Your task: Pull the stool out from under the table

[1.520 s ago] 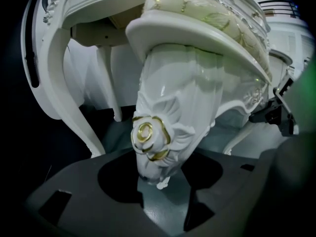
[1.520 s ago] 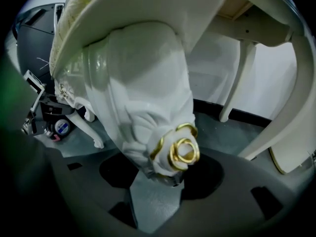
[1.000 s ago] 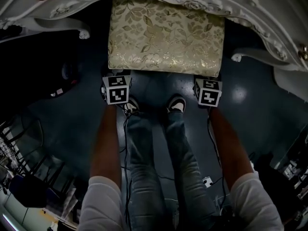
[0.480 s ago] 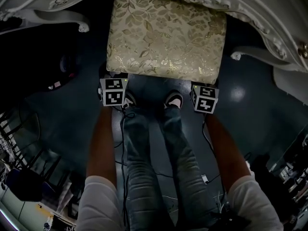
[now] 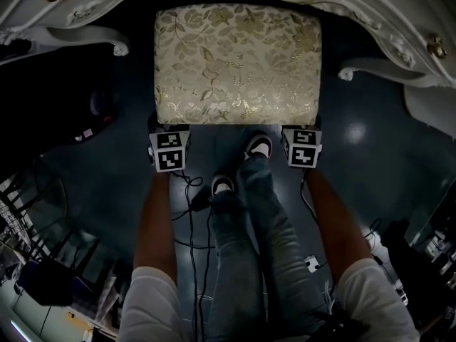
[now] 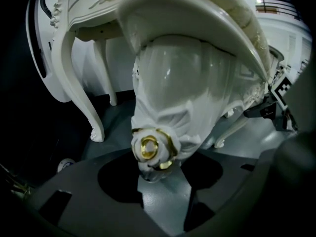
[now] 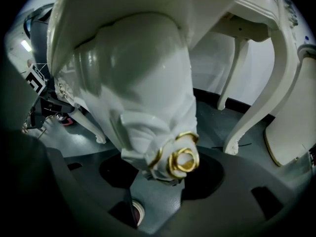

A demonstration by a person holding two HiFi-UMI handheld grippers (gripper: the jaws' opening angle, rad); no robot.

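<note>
Home-style bedroom set inside work hall: ornate white worktop (image 5: 399,38), gold knobs (image 5: 436,46), brocade stool (image 5: 236,64); glossy grey floor (image 5: 370,155), loose cables (image 5: 191,219), equipment clutter (image 5: 43,276) near left.

1. The stool (image 5: 237,63) fills most of the gap between the bench (image 5: 342,9) legs, leaving only narrow floor (image 5: 370,141) strips on either side.
2. Stool legs fill the jaws of the left tool (image 6: 160,181) and right tool (image 7: 158,186).
3. Feet (image 5: 260,148) and cables (image 5: 191,198) crowd the floor between the tools.
4. The floor to the right of the right tool lies open.
</note>
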